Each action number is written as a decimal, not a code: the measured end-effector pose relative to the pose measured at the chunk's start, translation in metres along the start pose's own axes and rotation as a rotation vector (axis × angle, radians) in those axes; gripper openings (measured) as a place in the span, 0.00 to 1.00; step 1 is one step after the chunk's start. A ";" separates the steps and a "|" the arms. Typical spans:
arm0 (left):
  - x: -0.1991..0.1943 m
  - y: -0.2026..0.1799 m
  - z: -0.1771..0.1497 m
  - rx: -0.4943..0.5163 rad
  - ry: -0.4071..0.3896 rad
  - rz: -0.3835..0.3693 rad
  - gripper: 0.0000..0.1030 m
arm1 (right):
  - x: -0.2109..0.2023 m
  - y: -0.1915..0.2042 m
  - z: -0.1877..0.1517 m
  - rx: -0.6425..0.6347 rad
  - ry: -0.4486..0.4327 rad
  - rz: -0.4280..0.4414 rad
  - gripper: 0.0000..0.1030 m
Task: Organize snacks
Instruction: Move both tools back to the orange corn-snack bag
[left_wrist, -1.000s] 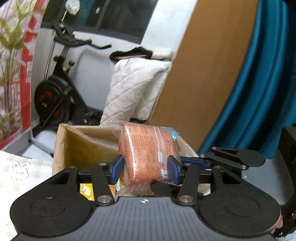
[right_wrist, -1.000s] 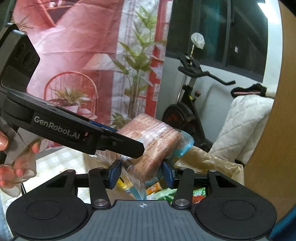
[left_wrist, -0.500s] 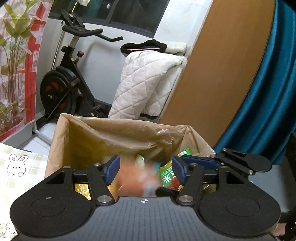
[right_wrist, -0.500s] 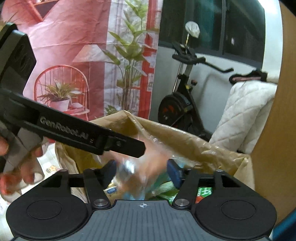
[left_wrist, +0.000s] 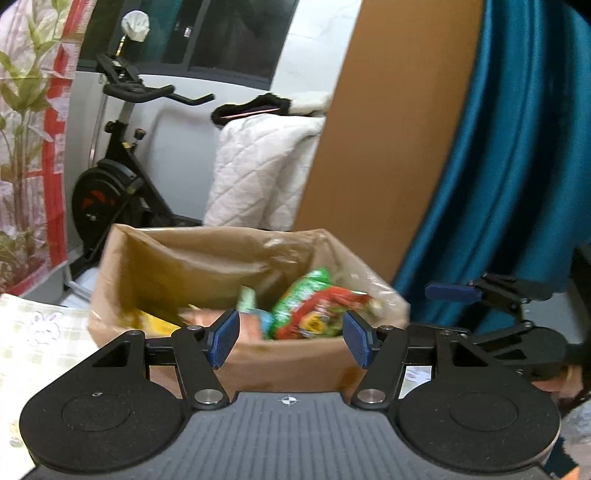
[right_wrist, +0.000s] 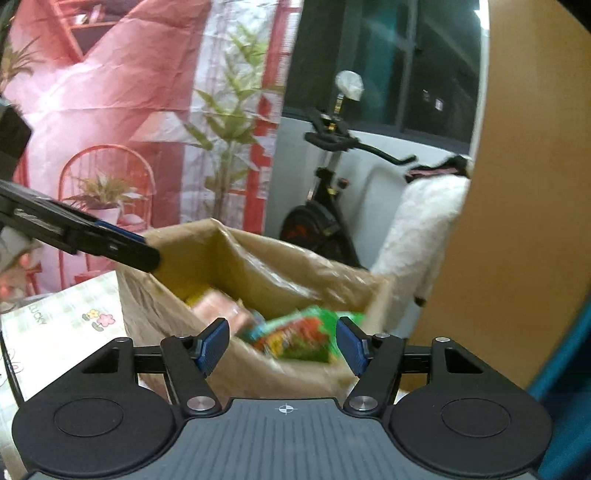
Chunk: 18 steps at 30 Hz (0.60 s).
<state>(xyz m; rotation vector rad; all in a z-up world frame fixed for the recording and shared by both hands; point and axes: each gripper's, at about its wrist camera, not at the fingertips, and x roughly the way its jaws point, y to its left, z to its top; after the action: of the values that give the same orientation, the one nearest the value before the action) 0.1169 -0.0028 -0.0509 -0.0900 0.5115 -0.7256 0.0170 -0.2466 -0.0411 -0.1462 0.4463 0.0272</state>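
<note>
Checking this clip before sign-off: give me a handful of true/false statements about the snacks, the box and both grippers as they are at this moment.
1. The left gripper grips an orange snack pack. False: nothing is between its jaws; the orange pack lies in the box.
2. The cardboard box is lined with a brown bag and holds several snack packs. True.
3. A green-and-red snack pack lies in the box. True.
4. The right gripper is clamped on the box's rim. False: its jaws are opening with nothing between them, short of the box.
5. The box stands on bare wooden boards. False: it stands on a checked tablecloth with cartoon prints.
</note>
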 end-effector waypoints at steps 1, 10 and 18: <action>0.000 -0.005 -0.003 0.002 -0.001 -0.012 0.62 | -0.004 -0.004 -0.007 0.015 0.003 -0.010 0.63; 0.030 -0.037 -0.048 -0.009 0.099 -0.088 0.62 | 0.019 -0.037 -0.086 0.144 0.173 -0.154 0.62; 0.061 -0.052 -0.086 0.007 0.204 -0.094 0.62 | 0.065 -0.062 -0.164 0.381 0.306 -0.174 0.60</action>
<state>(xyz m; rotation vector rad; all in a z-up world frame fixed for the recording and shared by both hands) 0.0824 -0.0732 -0.1384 -0.0336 0.7035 -0.8328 0.0093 -0.3329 -0.2073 0.1896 0.7334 -0.2535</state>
